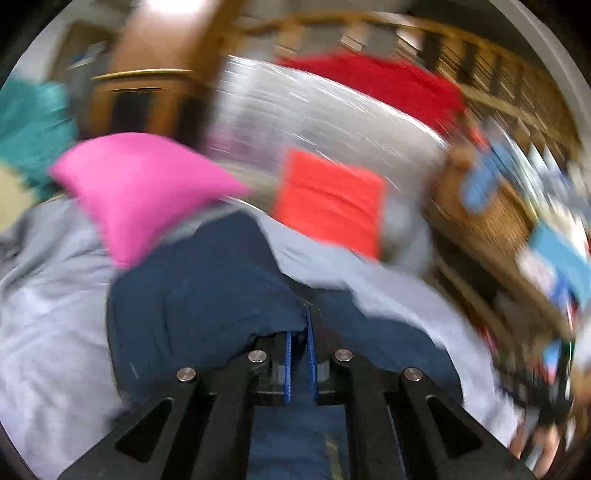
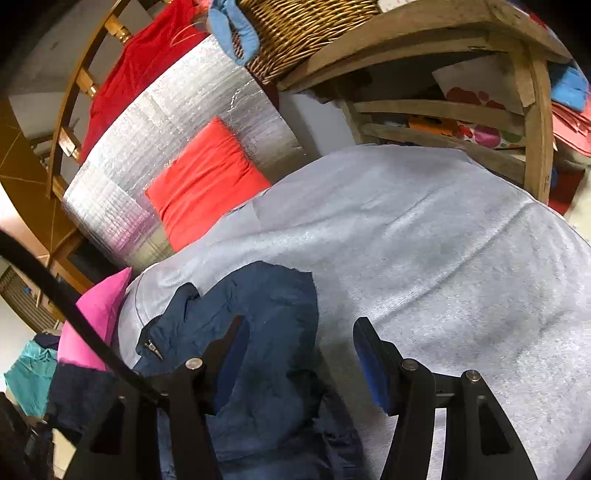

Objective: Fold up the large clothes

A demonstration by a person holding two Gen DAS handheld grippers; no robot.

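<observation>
A dark navy garment [image 2: 266, 354] lies crumpled on a light grey cloth surface [image 2: 424, 240]. My left gripper [image 1: 300, 325] is shut on a fold of the navy garment [image 1: 199, 295], which bunches around its blue pads; that view is blurred by motion. My right gripper [image 2: 299, 328] is open just above the garment's right part, with its left finger [image 2: 229, 343] over the navy cloth and its right finger [image 2: 369, 354] over the grey surface. A zip end shows at the garment's left edge.
A pink cushion [image 2: 99, 314] and an orange-red cushion [image 2: 207, 181] lie at the far side, against a silver foil panel [image 2: 184, 122]. A wooden shelf [image 2: 443, 40] with a wicker basket [image 2: 295, 29] stands at the right. Red cloth [image 2: 140, 70] hangs behind.
</observation>
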